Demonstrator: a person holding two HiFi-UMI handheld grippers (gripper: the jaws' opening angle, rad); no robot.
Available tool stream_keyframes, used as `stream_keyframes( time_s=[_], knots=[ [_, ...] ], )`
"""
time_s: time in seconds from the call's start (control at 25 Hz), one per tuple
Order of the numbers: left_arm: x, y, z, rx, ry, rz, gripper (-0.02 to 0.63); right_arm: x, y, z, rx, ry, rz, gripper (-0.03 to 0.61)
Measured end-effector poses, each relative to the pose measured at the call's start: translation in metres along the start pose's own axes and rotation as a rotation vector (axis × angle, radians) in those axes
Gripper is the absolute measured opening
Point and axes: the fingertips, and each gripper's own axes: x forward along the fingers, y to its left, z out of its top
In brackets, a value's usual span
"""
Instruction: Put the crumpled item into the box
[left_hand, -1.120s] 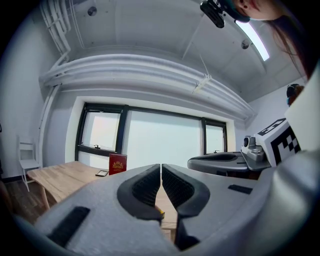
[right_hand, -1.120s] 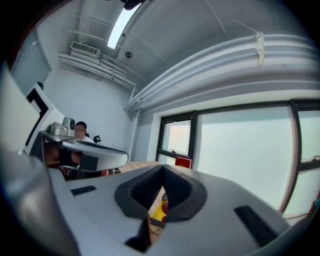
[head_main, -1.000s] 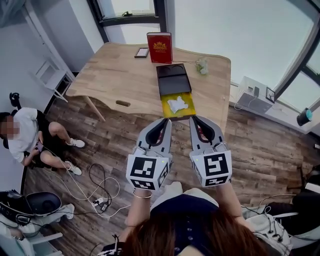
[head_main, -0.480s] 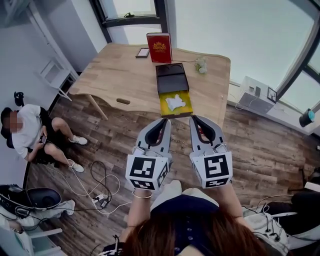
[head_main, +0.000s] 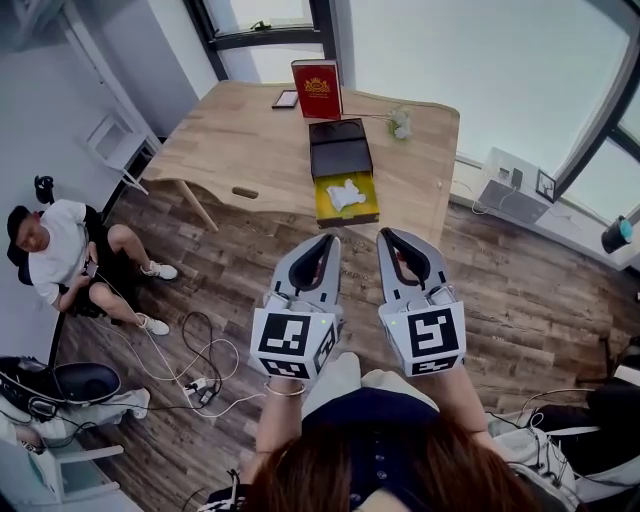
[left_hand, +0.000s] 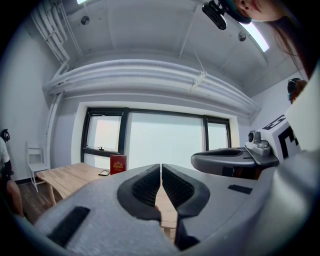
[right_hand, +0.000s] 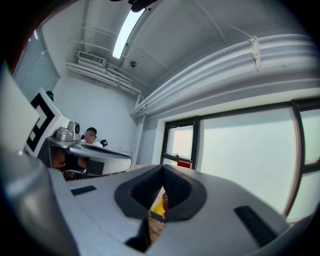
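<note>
A black box with a yellow lining (head_main: 365, 198) lies open at the near edge of the wooden table (head_main: 230, 140), its black lid (head_main: 339, 148) folded back behind it. The white crumpled item (head_main: 346, 193) rests inside the box. My left gripper (head_main: 327, 241) and right gripper (head_main: 385, 235) hover side by side over the floor, short of the table, both shut with nothing in them. In the left gripper view the pads (left_hand: 150, 185) meet. Through the slit under the right gripper's pads (right_hand: 176, 190) shows a bit of the yellow box (right_hand: 156, 206).
A red book (head_main: 317, 89) stands at the table's far edge, beside a small dark tablet (head_main: 285, 99) and a white flower bunch (head_main: 401, 124). A person (head_main: 58, 262) sits on the floor at left. Cables (head_main: 190, 365) trail across the wooden floor. A white unit (head_main: 508, 184) stands at right.
The table and box have slid slightly up and away in the head view. Both grippers keep their place, shut. The seated person has shifted a little.
</note>
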Motion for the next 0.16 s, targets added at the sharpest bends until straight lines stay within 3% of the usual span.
stream_keyframes(
  time_s=[0.16],
  knots=[
    [-0.0051, -0.0096, -0.0008, 0.001, 0.000, 0.003, 0.032, -0.0092, 0.0003, 0.0010, -0.002, -0.010, 0.007, 0.025]
  ],
)
